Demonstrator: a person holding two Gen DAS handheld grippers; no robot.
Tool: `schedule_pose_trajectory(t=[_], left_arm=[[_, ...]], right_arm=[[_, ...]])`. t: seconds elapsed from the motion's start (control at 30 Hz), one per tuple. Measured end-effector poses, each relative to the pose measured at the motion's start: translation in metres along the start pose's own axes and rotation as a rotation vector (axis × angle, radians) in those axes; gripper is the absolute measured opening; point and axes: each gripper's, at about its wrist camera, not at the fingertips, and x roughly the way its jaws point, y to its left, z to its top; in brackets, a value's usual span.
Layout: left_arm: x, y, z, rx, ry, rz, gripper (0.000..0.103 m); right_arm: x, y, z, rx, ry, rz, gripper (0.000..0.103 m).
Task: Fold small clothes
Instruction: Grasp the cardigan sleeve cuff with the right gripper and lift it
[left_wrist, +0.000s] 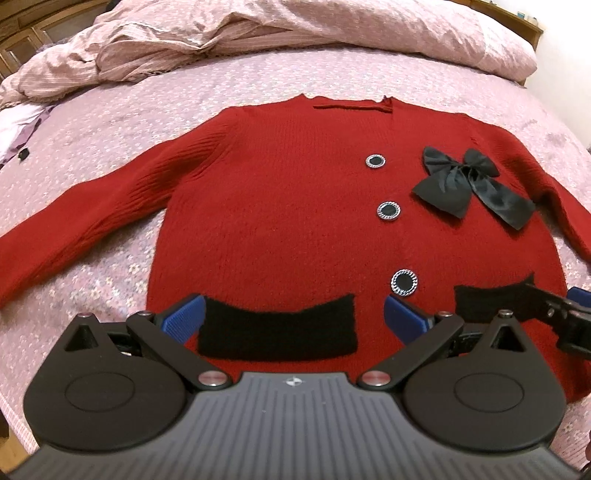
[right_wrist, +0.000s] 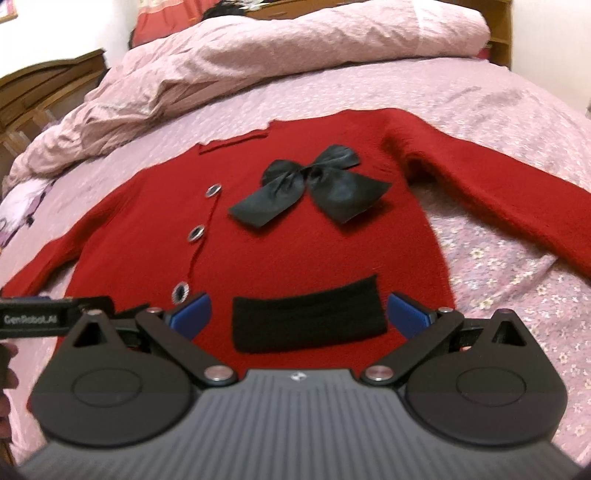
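A small red knit cardigan (left_wrist: 288, 206) (right_wrist: 295, 251) lies flat, front up, on the bed, sleeves spread to both sides. It has three round black buttons, a black satin bow (left_wrist: 469, 184) (right_wrist: 314, 188) and two black pocket bands. My left gripper (left_wrist: 291, 317) is open above the left pocket band (left_wrist: 277, 334) near the hem, nothing between its blue pads. My right gripper (right_wrist: 299, 314) is open over the right pocket band (right_wrist: 308, 319), also holding nothing. Each gripper's edge shows in the other's view.
The pink floral bedsheet (left_wrist: 240, 92) (right_wrist: 498, 280) surrounds the cardigan. A rumpled pink quilt (left_wrist: 184, 44) (right_wrist: 258, 55) lies along the far side. Other cloth (left_wrist: 22, 129) lies at the far left. Wooden furniture (right_wrist: 37, 88) stands past the bed's left edge.
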Motion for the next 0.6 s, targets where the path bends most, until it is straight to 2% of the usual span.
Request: schedule_pose_trajectory(t=[0.33,0.6], left_arm=[[0.021,-0.013,0.015,0.023,0.034,-0.013,0.103],[0.052,-0.031,0.034,0.04,0.066,-0.039,0.103]], right_arm=[[0.007,-0.037,0.015,0.106,-0.009,-0.051,0.103],[0.016,-0.074,0.031,0.194,-0.034,-0.099,0.103]])
